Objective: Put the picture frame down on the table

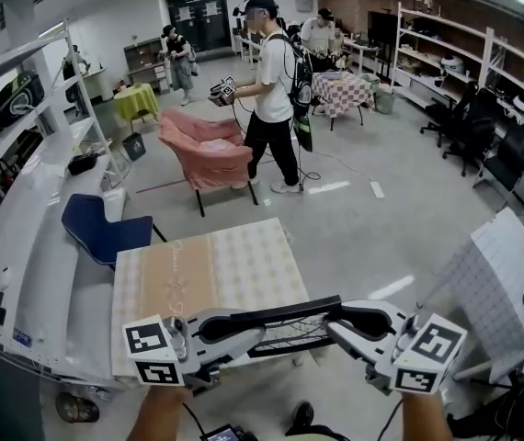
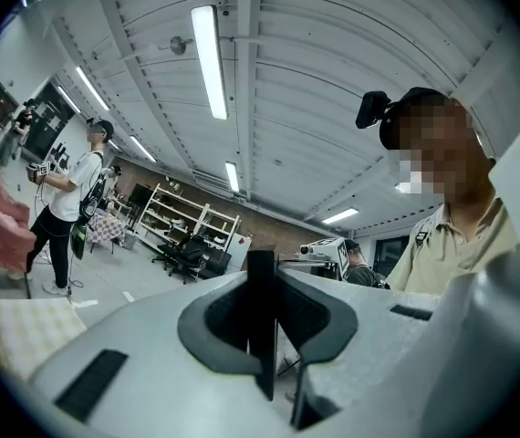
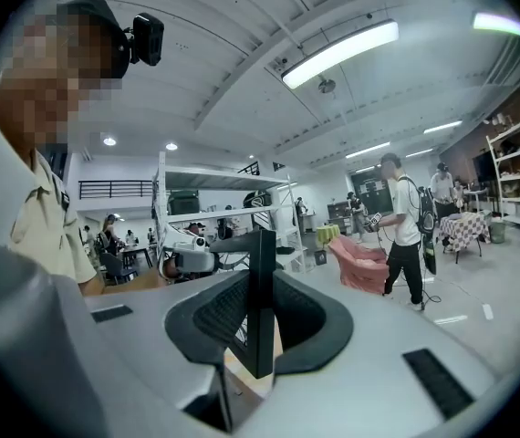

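Note:
The picture frame (image 1: 285, 314) is thin and black, with a wire pattern inside it. It hangs level in the air between my two grippers, over the near edge of the table (image 1: 234, 265), which has a beige and cream chequered cloth. My left gripper (image 1: 214, 329) is shut on the frame's left end, and my right gripper (image 1: 347, 322) is shut on its right end. In the left gripper view the frame's edge (image 2: 262, 327) stands upright between the dark pads. The right gripper view shows the same edge-on frame (image 3: 260, 308) pinched between its pads.
A blue chair (image 1: 101, 228) stands left of the table and a pink armchair (image 1: 209, 150) behind it. A person (image 1: 271, 90) holding grippers stands further back. White shelving (image 1: 23, 219) runs along the left; a white chequered cloth (image 1: 501, 288) lies at the right.

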